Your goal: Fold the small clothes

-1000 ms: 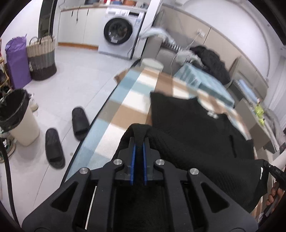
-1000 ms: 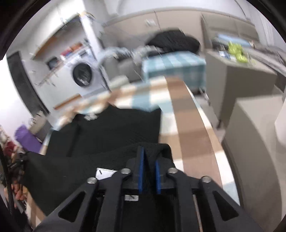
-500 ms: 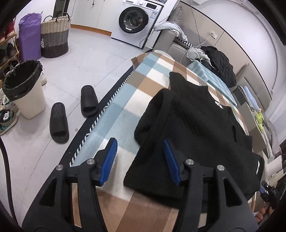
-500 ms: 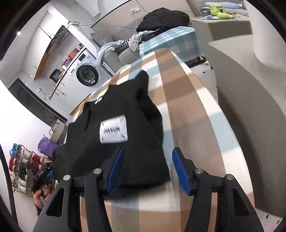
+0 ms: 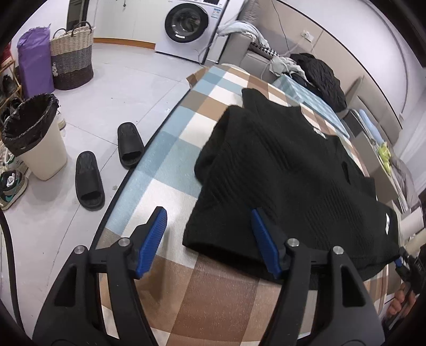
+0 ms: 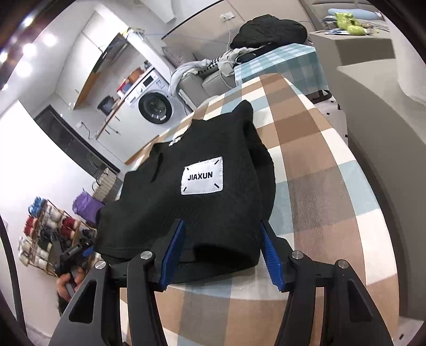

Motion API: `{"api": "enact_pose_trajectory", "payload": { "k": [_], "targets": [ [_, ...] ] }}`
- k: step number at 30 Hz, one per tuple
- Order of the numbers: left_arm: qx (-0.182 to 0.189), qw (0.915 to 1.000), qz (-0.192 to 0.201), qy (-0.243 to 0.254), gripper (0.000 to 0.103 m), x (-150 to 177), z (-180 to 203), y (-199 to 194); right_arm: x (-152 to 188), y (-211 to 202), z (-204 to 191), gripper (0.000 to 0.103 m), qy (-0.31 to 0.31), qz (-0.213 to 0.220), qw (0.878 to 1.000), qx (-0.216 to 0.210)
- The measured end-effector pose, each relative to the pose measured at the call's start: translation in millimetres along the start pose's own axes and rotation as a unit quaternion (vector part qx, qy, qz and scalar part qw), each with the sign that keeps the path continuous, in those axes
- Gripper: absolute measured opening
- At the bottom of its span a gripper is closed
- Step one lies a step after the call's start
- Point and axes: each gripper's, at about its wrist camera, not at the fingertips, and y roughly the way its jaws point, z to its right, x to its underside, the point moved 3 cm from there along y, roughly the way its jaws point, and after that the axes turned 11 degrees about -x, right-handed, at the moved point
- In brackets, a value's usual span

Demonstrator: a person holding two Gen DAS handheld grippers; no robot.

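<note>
Now the left hand-held gripper has just been opening; its jaws gape, gripping nothing, over the near hem of the black knit top. Likewise the right hand-held gripper straddles the folded hem unpinched, garment flat on the checked tabletop.

Washing machine, wicker basket, lined bin, two black slippers.

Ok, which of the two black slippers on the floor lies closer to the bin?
The nearer slipper, lower in the left wrist view, beside the bin; the other slipper lies closer to the checked table.
</note>
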Motion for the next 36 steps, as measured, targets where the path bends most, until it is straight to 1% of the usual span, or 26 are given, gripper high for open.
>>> {"api": "enact_pose_trajectory", "payload": {
  "k": [4, 7, 8, 9, 10, 11, 12, 13, 15, 17, 18, 19, 21, 22, 24, 26, 29, 32, 36],
  "targets": [
    [0.006, 0.9999, -0.014, 0.004, 0.063, 1.4, 3.8, 5.6, -1.7, 0.5, 5.8, 0.058, 0.012, 0.003, 1.000, 0.003],
    [-0.001, 0.9997, -0.022, 0.008, 0.063, 1.0, 6.8, 9.8, -2.0, 2.5, 5.4, 0.058, 0.012, 0.001, 1.000, 0.002],
    [-0.002, 0.9998, -0.019, 0.009, 0.060, 1.5, 7.4, 9.6, -1.8, 3.4, 4.5, 0.058, 0.009, -0.001, 1.000, 0.003],
    [-0.001, 0.9998, -0.017, 0.012, 0.055, 2.8, 8.5, 8.9, -1.8, 4.3, 3.9, 0.058, 0.006, -0.003, 1.000, 0.007],
    [0.002, 0.9998, -0.016, 0.014, 0.039, 3.5, 9.4, 9.2, -1.7, 4.7, 3.5, 0.058, 0.005, -0.004, 1.000, 0.008],
    [0.000, 0.9997, -0.017, 0.017, 0.028, 4.1, 9.8, 10.0, -1.2, 4.3, 2.7, 0.058, 0.004, -0.003, 1.000, 0.008],
    [-0.008, 0.9997, -0.013, 0.021, 0.022, 4.8, 9.8, 9.6, -1.0, 3.7, 2.2, 0.058, 0.005, -0.003, 1.000, 0.007],
    [-0.008, 0.9997, -0.005, 0.022, 0.012, 5.1, 9.2, 7.8, -1.1, 4.1, 2.0, 0.058, 0.004, -0.003, 1.000, 0.008],
    [0.003, 0.9999, 0.003, 0.009, 0.009, 4.7, 5.5, 2.1, -1.3, 5.1, 2.8, 0.058, 0.004, -0.003, 1.000, 0.010],
    [0.010, 0.9999, 0.012, 0.000, 0.008, 2.2, 2.0, -4.6, -1.9, 5.9, 5.3, 0.058, 0.008, -0.001, 1.000, 0.022],
    [0.011, 0.9997, 0.021, -0.001, 0.007, -0.2, 0.8, -9.7, -2.2, 5.5, 6.4, 0.054, 0.011, 0.001, 1.000, 0.025],
    [0.013, 0.9995, 0.030, -0.003, 0.007, -3.5, -0.4, -16.4, -2.9, 5.6, 8.8, 0.050, 0.017, 0.003, 0.999, 0.027],
    [0.028, 0.9984, 0.048, -0.010, 0.007, -10.7, -1.6, -30.2, -4.9, 4.0, 12.8, 0.034, 0.027, 0.013, 0.999, 0.028],
    [0.032, 0.9978, 0.055, -0.015, 0.007, -14.4, -1.7, -35.8, -6.1, 1.8, 15.0, 0.031, 0.033, 0.022, 0.999, 0.026],
    [0.041, 0.9968, 0.066, -0.020, 0.007, -20.3, -2.5, -46.1, -7.8, -1.8, 13.3, 0.015, 0.030, 0.030, 0.999, 0.012],
    [0.051, 0.9953, 0.080, -0.020, 0.007, -29.2, -0.1, -56.6, -10.1, -5.5, 7.4, 0.010, 0.019, 0.036, 0.999, 0.001],
    [0.057, 0.9936, 0.096, -0.017, 0.006, -41.1, 6.7, -67.3, -16.8, -12.0, -5.9, 0.008, 0.000, 0.047, 0.999, -0.015],
    [0.062, 0.9919, 0.110, -0.014, 0.006, -58.3, 14.3, -72.3, -31.0, -19.1, -18.1, 0.008, -0.007, 0.065, 0.998, -0.026],
    [0.065, 0.9894, 0.129, -0.007, 0.006, -85.5, 27.8, -74.6, -60.3, -19.0, -28.6, 0.008, -0.004, 0.086, 0.996, -0.037]
  ]
}}
